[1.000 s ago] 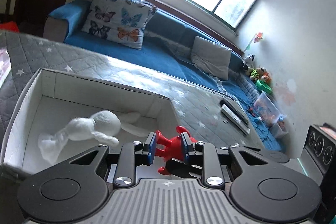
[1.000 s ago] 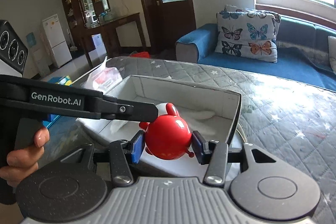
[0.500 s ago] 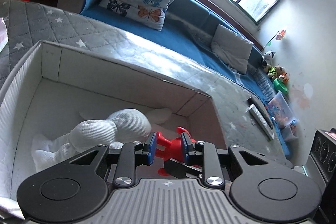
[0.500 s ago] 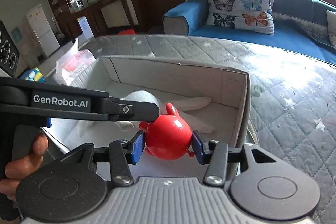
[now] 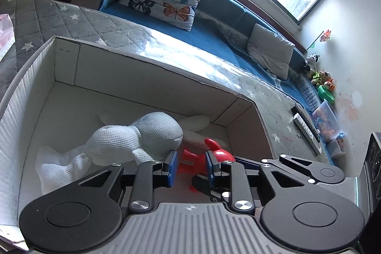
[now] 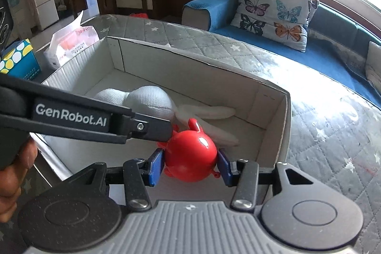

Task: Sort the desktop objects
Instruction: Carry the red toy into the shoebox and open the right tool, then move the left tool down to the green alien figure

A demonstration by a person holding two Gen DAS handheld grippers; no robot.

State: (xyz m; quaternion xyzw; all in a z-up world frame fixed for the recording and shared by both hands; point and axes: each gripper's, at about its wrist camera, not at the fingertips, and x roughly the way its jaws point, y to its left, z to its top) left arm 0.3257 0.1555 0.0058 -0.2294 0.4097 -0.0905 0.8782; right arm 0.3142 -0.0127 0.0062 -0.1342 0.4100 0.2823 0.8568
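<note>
Toy [image 6: 190, 160], red, round-bodied, clamped betw. blue pads [image 6: 156, 167] of R gripper [image 6: 190, 167]; jaws closed on its sides, held above open box [image 6: 284, 125]. Same toy [image 5: 190, 158] seen betw. pads of L gripper [image 5: 189, 167]: jaws narrow, pads at toy's slim red part, but contact not resolvable, so grip state can't be told. L gripper body [image 6: 95, 120] crossing in from left of R jaws, tip touching toy's upper left. White plush [image 5: 133, 137] lying on box floor, just beyond and left of L jaws; long ears [image 6: 204, 112] stretched beyond R jaws. Tissue pack [image 6: 71, 45] outside box, far left. Quilted grey cover [image 6: 321, 135] right of R jaws.
</note>
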